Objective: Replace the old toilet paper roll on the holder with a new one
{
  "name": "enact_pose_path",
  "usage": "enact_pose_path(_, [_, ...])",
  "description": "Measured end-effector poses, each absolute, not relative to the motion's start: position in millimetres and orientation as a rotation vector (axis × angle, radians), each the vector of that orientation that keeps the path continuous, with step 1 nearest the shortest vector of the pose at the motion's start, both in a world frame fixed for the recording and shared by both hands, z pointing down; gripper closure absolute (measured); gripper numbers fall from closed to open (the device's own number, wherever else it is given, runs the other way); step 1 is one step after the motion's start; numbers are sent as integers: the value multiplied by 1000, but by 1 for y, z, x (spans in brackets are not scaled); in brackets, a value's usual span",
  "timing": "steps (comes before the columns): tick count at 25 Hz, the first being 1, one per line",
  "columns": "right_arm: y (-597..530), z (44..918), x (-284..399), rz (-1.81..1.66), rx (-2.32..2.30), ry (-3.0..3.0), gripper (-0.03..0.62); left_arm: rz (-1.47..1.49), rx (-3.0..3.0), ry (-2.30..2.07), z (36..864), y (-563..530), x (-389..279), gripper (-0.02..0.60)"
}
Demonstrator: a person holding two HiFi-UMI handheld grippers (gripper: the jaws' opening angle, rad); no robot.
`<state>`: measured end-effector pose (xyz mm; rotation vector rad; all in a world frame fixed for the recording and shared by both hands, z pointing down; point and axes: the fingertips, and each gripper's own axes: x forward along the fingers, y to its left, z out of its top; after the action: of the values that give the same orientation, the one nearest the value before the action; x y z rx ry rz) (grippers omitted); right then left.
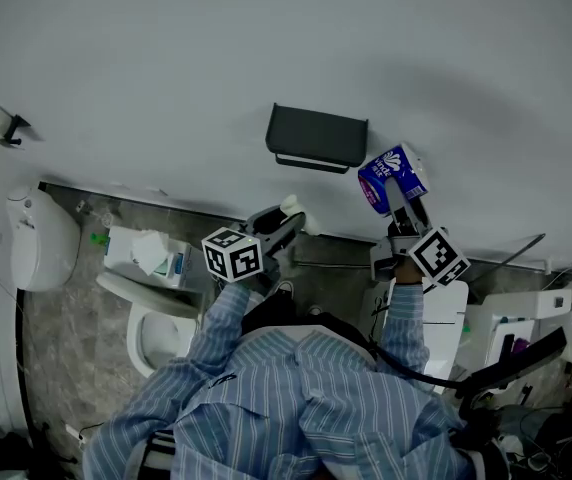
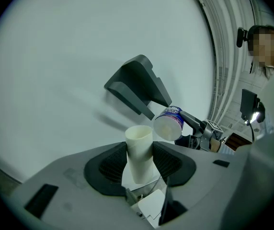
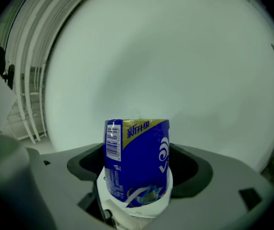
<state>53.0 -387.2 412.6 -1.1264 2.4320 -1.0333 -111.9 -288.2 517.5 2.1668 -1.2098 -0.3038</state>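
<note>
A dark toilet paper holder (image 1: 316, 136) with a hinged cover hangs on the white wall; it also shows in the left gripper view as the holder (image 2: 136, 85). My left gripper (image 2: 140, 157) is shut on an empty white cardboard tube (image 2: 140, 150), held below and left of the holder; in the head view the left gripper (image 1: 288, 220) sits under the holder. My right gripper (image 3: 138, 169) is shut on a new roll in blue wrapper (image 3: 137, 162), and in the head view that new roll (image 1: 394, 176) hangs just right of the holder, close to the wall.
A toilet (image 1: 151, 333) stands on the floor at lower left, with a tissue box (image 1: 146, 255) on its tank. A white tank (image 1: 41, 238) is at far left. A white unit (image 1: 526, 318) and dark cables lie at right. A wall hook (image 1: 4, 126) is at upper left.
</note>
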Motion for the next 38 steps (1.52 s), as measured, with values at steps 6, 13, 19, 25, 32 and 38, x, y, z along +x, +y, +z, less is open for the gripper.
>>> enact_pose_path(6, [-398,431,45,-1178,-1053,2291,192,-301,2150,-1246,518,-287,-122,410])
enact_pose_path(13, [-405,440,28,-1318,-937,2157,192,-305,2132,-1274,521,-288,-138,410])
enact_pose_path(19, [-409,447,22,-1354,-920,2102,192,-304,2124,-1274,525,-292,-146,410])
enact_pose_path(25, [-409,449,22,-1415,-883,1991,192,-294,2130,-1254,525,-297,-144,410])
enact_pose_path(32, [-407,472,26,-1583,-800,1684,192,-285,2140,-1223,526,-301,-135,410])
enact_pose_path(38, [-408,475,28,-1592,-796,1639,192,-285,2140,-1219,528,-301,-135,410])
